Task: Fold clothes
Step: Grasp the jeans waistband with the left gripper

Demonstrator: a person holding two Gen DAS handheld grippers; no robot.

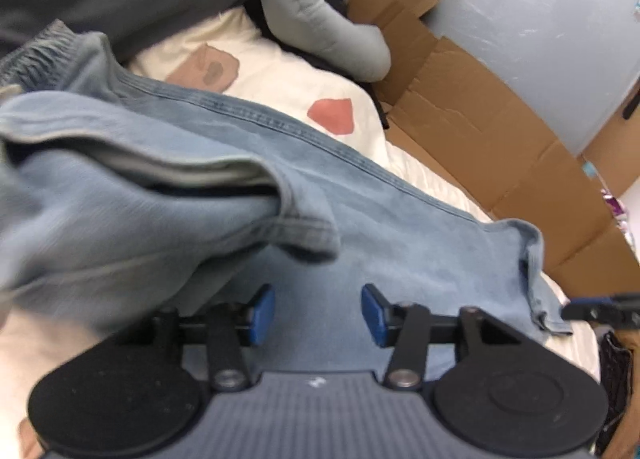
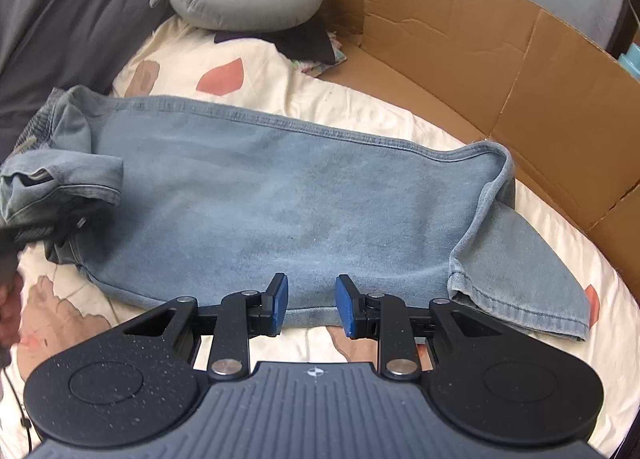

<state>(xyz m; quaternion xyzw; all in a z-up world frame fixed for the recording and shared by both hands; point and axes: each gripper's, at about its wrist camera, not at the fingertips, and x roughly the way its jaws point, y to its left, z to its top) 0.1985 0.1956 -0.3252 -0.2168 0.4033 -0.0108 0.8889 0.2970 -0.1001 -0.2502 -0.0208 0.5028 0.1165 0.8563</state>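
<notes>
Both grippers' jaws parted (empty) — above jeans [image 2: 280, 187].

Jeans [image 2: 280, 195]: washed light-blue denim, matt, with a fine diagonal weave and raised double stitching along the seam; the hems at 3 o'clock are slightly frayed. Bedsheet [image 2: 360, 107]: cream woven cloth, matt and softly creased, printed with flat terracotta and brown patches. Neck pillow [image 2: 240, 11]: grey knitted fabric, matt, plump (at 12 o'clock in the right wrist view). Cardboard box [image 2: 500, 59]: plain brown corrugated board, dull, creased and dented along its folds. Left gripper [image 1: 318, 315] and right gripper [image 2: 311, 305]: matt black plastic arms, lightly speckled with dust, 2 blue rubbery pads each, bright metal pivot pins, ribbed grey housing.
</notes>
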